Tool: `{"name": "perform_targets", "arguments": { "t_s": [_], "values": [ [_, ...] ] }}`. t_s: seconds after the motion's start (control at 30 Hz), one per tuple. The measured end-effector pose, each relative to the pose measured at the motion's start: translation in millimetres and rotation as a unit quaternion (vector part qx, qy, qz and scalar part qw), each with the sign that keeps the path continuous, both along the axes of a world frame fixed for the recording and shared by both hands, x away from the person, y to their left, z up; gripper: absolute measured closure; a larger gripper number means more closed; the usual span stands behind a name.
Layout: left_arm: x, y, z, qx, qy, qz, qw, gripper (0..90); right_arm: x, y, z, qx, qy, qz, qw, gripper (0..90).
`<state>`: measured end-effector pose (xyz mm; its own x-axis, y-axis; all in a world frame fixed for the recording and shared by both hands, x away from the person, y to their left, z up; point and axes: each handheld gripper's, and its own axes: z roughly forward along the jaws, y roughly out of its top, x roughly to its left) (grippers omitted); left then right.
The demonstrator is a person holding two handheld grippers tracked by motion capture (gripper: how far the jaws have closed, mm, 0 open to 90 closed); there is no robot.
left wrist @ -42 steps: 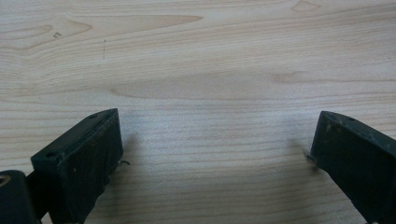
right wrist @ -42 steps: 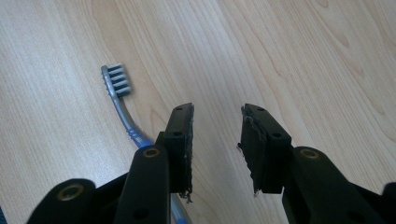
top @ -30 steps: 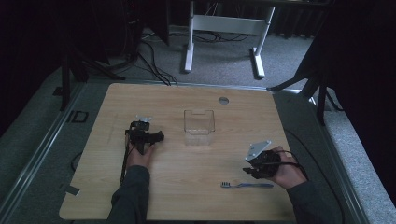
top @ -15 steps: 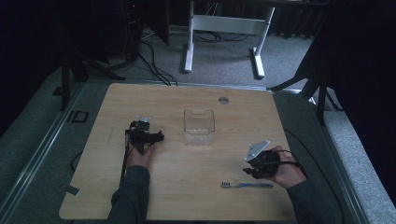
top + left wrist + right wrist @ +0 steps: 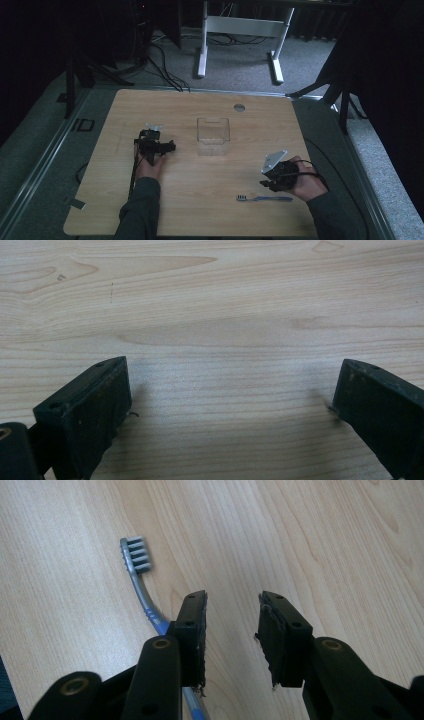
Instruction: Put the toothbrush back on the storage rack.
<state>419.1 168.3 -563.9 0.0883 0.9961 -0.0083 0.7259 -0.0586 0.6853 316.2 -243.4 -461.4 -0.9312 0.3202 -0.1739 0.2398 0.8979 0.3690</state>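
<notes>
Toothbrush (image 5: 264, 198) is what your work centres on, though take the scene from the largest thing down. The table (image 5: 200, 210) carries a clear open box (image 5: 213, 134) at its middle, likely the brush's destination. Your left gripper (image 5: 159, 146) rests at nine o'clock of that box, jaws spread wide over bare wood (parked out of the way, I judge). Your right gripper (image 5: 231, 630) hovers at four o'clock of the box; its jaws have just been closing yet remain apart with nothing between them. The brush lies flat, its handle passing under the left-hand jaw.
</notes>
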Motion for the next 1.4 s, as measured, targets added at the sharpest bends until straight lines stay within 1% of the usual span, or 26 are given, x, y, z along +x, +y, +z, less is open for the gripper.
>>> {"name": "perform_targets", "arguments": {
  "t_s": [0.53, 0.9, 1.4],
  "values": [
    [0.0, 0.0, 0.0, 0.000, 0.000, 0.000, 1.0000, 2.5, 0.6, 0.6, -1.2, -0.007, 0.007, 0.009, 0.9999, 63.8],
    [0.0, 0.0, 0.0, 0.000, 0.000, 0.000, 1.0000, 2.5, -0.2, 0.9, -3.4, -0.011, 0.017, 0.015, 0.9997, 63.9],
    [0.0, 0.0, 0.0, 0.000, 0.000, 0.000, 1.0000, 2.5, -1.6, 2.6, -6.6, -0.023, 0.028, 0.028, 0.9989, 64.7]
  ]
}}
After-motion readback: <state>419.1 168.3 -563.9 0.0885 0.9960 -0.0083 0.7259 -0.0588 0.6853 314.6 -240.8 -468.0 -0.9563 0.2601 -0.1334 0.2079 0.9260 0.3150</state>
